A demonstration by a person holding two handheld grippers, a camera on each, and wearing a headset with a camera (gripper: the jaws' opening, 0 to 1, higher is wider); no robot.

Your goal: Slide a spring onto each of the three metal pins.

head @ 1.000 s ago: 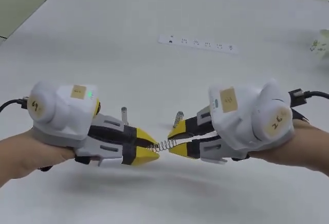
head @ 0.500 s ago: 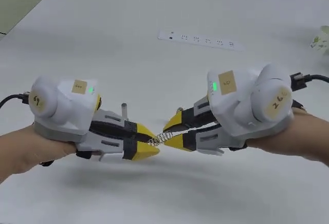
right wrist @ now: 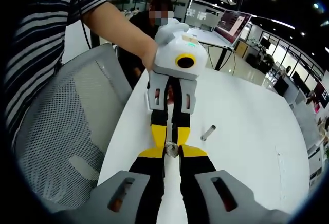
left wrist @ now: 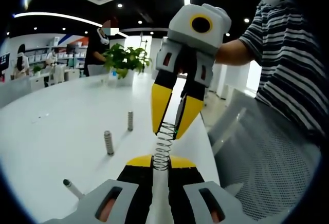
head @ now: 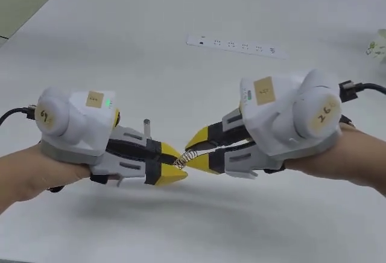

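Right above the white bench (head: 181, 64), the two hands hold their grippers nose to nose: the left gripper (head: 176, 166) lies nearly level and points right, while the right gripper (head: 193, 152) tips slightly downward and points left. A spring (head: 187, 158) bridges the yellow tips. The left jaws are clenched on one end and the right jaws pinch the other. The head view shows a bare pin (head: 146, 128) standing just behind the left gripper and a power strip (head: 235, 45) farther back. The left gripper view adds a near sprung pin (left wrist: 108, 143) and a far sprung pin (left wrist: 130, 120), both upright, and a potted plant (left wrist: 123, 59) beyond them. The right gripper view looks at the spring end-on and takes in a mesh chair (right wrist: 67, 131) beside the bench.
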